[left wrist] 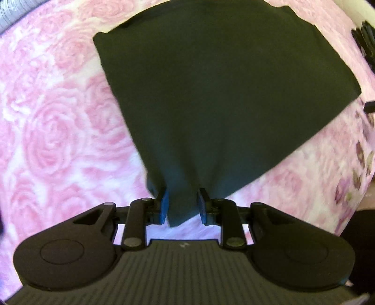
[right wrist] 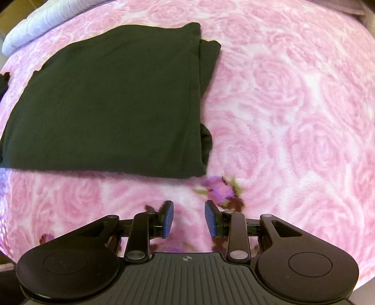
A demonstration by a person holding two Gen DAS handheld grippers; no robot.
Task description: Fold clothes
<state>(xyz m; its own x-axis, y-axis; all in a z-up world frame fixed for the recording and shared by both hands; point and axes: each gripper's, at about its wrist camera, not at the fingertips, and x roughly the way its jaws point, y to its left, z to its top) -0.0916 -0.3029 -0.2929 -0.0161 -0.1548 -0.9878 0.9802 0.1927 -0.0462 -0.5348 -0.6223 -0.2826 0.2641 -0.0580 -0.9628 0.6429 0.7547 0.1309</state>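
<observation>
A dark green garment [left wrist: 222, 93] lies folded into a rough rectangle on a pink rose-patterned blanket [left wrist: 58, 140]. Its near corner is drawn up into my left gripper [left wrist: 182, 204], which is shut on it, the cloth pinched between the blue pads and a tip hanging below them. In the right wrist view the same garment [right wrist: 112, 101] lies flat at the left, with extra folded layers showing along its right edge. My right gripper [right wrist: 189, 218] stands open over the bare blanket [right wrist: 293, 117], just in front of the garment's near edge, with nothing between its fingers.
A pale lavender quilted cloth [right wrist: 42, 21] lies at the far left edge of the bed. Black objects [left wrist: 363, 40] sit past the blanket's right edge in the left wrist view. A purple flower print [right wrist: 222, 190] marks the blanket near the right gripper.
</observation>
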